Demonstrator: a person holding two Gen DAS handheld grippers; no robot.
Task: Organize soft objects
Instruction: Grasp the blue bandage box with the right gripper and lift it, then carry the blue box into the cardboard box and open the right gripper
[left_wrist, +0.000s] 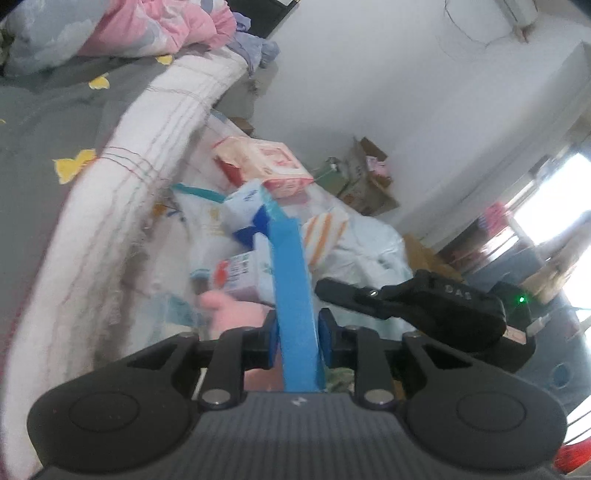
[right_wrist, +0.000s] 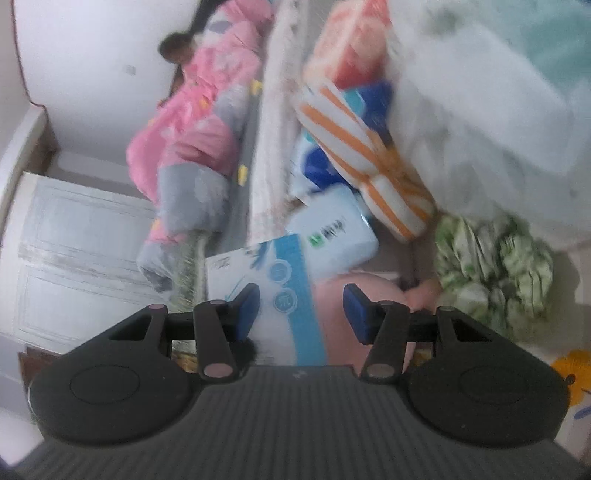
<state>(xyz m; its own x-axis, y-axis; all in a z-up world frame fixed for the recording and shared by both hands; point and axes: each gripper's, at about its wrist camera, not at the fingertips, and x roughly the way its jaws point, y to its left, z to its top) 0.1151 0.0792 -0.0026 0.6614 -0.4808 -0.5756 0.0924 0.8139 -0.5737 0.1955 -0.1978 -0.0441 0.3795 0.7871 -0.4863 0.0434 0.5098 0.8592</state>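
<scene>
1. The mattress edge (left_wrist: 122, 184), a thick white quilted band, serves as landmark. In the left wrist view the heap of soft packs (left_wrist: 258, 221) lies on its far side from the grey sheet, spilling down beside it.
2. Largest in that heap, in the right wrist view, is a big white bag (right_wrist: 480, 110), blurred, well off from the mattress edge (right_wrist: 273, 147). Closer to the edge come an orange-striped pack (right_wrist: 369, 158), then a pale blue tissue pack (right_wrist: 332, 236), then a blue-and-white box (right_wrist: 273, 288) nearest the camera.
3. The right gripper (right_wrist: 301, 308) has its jaws apart with nothing between the pads. The blue-and-white box lies straight ahead and just beyond, its long axis running roughly along the fingers, so this looks like the nearer hand for it. Whether the pads touch it, I cannot tell.
4. The left gripper (left_wrist: 297, 338) is clamped on a blue strip (left_wrist: 291, 288) that runs forward, away from the camera, towards the heap; its far end meets a white-and-blue pack (left_wrist: 247, 214). Whether the strip belongs to that pack is unclear.
5. Only the left wrist view shows the other gripper's black body (left_wrist: 424, 306) alongside; only the right shows a green-patterned bundle (right_wrist: 491, 266) and a pink rounded shape (right_wrist: 354, 317).
</scene>
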